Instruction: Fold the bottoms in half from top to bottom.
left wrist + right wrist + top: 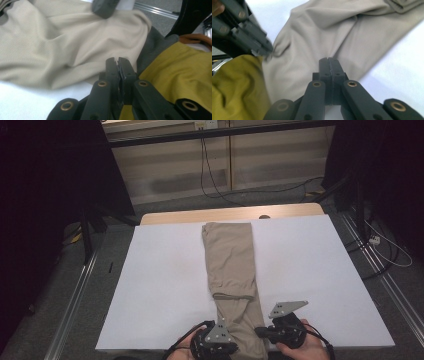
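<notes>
A pair of beige trousers (230, 260) lies folded into a long strip down the middle of the white table (160, 275), the far half doubled over the near half. At the near end, my left gripper (234, 347) is shut on the strip's left edge, its closed tips (117, 61) pinching the beige cloth (50, 45). My right gripper (258, 332) is shut on the right edge, jaws together (329, 61) over the cloth (324, 32). The right gripper view has the left gripper (268, 50) at upper left, cloth puckered at its tip.
The person's yellow garment (185, 67) sits just behind the near table edge. A wooden strip (230, 213) runs along the table's far side. Cables (210, 175) trail over the grey floor beyond, and metal rails (75, 295) flank the table.
</notes>
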The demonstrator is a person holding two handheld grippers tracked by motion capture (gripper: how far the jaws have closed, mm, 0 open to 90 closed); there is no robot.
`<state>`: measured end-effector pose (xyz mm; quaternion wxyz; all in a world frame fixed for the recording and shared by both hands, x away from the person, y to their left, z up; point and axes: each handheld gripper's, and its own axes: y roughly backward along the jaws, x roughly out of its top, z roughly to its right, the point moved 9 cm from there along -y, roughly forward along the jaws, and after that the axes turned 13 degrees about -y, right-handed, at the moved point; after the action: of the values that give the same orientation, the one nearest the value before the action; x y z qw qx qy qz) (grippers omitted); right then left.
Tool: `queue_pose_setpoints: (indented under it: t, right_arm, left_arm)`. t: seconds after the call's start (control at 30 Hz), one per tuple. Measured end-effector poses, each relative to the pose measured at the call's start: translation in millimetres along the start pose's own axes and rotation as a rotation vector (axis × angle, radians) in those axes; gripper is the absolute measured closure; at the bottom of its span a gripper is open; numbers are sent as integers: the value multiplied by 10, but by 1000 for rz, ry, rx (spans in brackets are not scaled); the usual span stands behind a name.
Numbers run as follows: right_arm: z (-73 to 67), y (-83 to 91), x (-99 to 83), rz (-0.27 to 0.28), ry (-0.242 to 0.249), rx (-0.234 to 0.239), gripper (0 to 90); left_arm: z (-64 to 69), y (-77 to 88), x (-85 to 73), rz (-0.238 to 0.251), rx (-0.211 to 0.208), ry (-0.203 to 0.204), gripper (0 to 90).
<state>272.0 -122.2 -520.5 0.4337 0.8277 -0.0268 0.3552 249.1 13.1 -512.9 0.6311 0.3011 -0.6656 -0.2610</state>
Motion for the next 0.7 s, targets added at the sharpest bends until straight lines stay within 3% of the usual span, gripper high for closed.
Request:
queue_pose_setpoints:
  t: [0.07, 0.17, 0.23, 0.3, 0.43, 0.5, 0.53, 0.6, 0.7]
  right_arm:
    - [-22, 55, -59, -1, 1, -1, 900]
    - [-28, 115, -158, -8, -5, 0, 900]
    - [-10, 140, -215, -12, -8, -10, 900]
    - [-7, 164, -232, -13, -14, -11, 900]
    - [-12, 225, -197, 6, -17, -14, 891]
    - [9, 232, -181, 7, -26, -22, 764]
    - [28, 231, -161, 17, -27, -29, 759]
    - [70, 217, -86, 40, -18, -33, 713]
    - [130, 145, 86, 69, -2, -54, 673]
  left_arm:
    - [51, 19, -9, 11, -23, 13, 876]
    - [84, 20, -53, -15, -23, 5, 865]
    - [62, 20, -17, 17, -33, 33, 781]
    - [-12, 50, 6, 26, -5, 20, 759]
    - [-211, 37, -13, 22, 85, 45, 608]
    - [-305, 1, -35, 10, 115, 46, 591]
    - [-339, -11, -50, -2, 116, 32, 569]
    - [-374, -61, -66, -2, 130, 29, 609]
    - [-373, -73, -84, -8, 122, 63, 680]
